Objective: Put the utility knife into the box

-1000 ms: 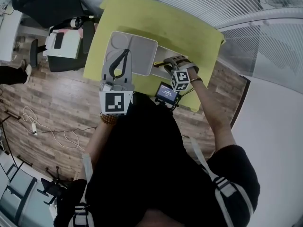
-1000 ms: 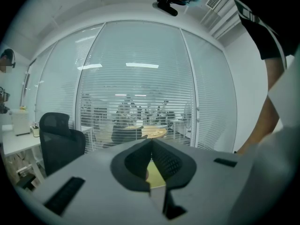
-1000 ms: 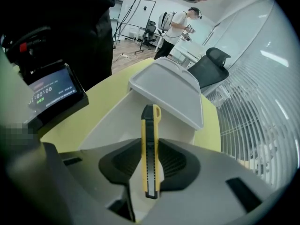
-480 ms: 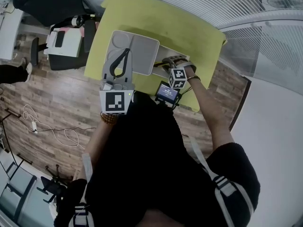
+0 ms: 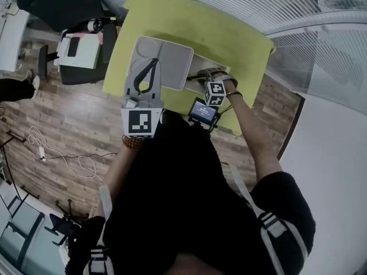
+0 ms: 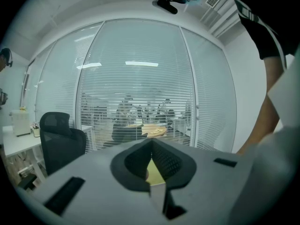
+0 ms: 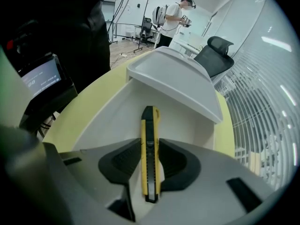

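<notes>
A yellow and black utility knife (image 7: 150, 139) lies lengthwise between the pads of my right gripper (image 7: 150, 163), which is shut on it. The knife's tip hangs over the inside of the open white box (image 7: 117, 111) on the yellow-green table (image 5: 229, 39). The box lid (image 7: 173, 78) stands raised on the far side. In the head view my left gripper (image 5: 144, 79) reaches onto the lid (image 5: 169, 62), and its jaws are closed on a thin white edge (image 6: 157, 193). My right gripper (image 5: 203, 78) sits just right of the lid.
A small device with a lit screen (image 5: 202, 113) stands at the table's near edge, left of my right gripper (image 7: 40, 78). A black office chair (image 7: 215, 55) and a person (image 7: 171, 18) are beyond the table. Cables (image 5: 74, 159) lie on the wooden floor.
My right gripper has moved slightly left and away from the body with the knife, closer to the box. The left gripper and lid have stayed put.
</notes>
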The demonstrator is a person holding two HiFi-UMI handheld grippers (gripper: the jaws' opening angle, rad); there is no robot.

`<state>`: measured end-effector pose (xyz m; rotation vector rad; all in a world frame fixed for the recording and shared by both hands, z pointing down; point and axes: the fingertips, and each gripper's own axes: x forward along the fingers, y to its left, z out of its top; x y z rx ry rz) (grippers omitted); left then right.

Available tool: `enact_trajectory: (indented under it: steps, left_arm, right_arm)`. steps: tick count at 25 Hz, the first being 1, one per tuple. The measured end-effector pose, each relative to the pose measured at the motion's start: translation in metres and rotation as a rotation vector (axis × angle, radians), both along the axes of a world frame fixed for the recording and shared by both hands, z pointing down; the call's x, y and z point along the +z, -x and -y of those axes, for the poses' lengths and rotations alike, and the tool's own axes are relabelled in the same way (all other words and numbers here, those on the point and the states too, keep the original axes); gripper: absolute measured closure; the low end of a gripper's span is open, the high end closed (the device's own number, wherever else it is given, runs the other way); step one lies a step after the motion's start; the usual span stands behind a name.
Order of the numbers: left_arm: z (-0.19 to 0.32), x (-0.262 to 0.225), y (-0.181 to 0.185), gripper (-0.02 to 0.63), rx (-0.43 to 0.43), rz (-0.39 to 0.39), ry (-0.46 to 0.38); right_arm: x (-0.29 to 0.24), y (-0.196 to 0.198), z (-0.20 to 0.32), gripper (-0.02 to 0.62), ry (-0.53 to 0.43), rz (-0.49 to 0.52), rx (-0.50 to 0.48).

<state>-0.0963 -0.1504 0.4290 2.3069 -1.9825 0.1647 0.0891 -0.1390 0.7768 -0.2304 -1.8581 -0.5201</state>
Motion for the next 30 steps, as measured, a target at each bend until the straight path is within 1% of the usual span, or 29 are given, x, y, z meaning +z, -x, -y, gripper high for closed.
enact_trajectory:
  steps: [4,7,10,13,19,22,26,30]
  left_arm:
    - [-0.001,0.004,-0.003,0.594,0.023,0.022,0.008]
    - [-0.002,0.004,-0.006,0.594,0.035,0.021,0.01]
    - [-0.004,0.002,-0.012,0.594,0.057,0.025,0.018]
    - [0.001,0.003,-0.021,0.594,0.089,0.029,0.021]
    - [0.009,-0.01,-0.05,0.594,0.158,0.003,-0.034]
    - [0.018,-0.014,-0.056,0.594,0.188,0.012,-0.046]
    - [0.028,-0.016,-0.066,0.594,0.232,0.051,-0.043]
    - [0.038,-0.023,-0.075,0.594,0.262,0.057,-0.06]
  right_arm:
    - [0.002,0.003,0.001,0.472,0.007,-0.009,0.047]
    - [-0.005,0.004,0.002,0.465,0.016,0.016,0.099]
    - [-0.022,0.003,0.006,0.466,0.002,0.062,0.151]
    - [-0.043,0.005,0.016,0.472,-0.026,0.122,0.206]
    - [-0.099,0.003,0.032,0.483,-0.091,0.253,0.315]
    - [-0.127,0.008,0.046,0.486,-0.127,0.329,0.367]
    - [-0.166,0.008,0.061,0.489,-0.174,0.429,0.443]
    - [-0.208,0.01,0.075,0.494,-0.217,0.535,0.52]
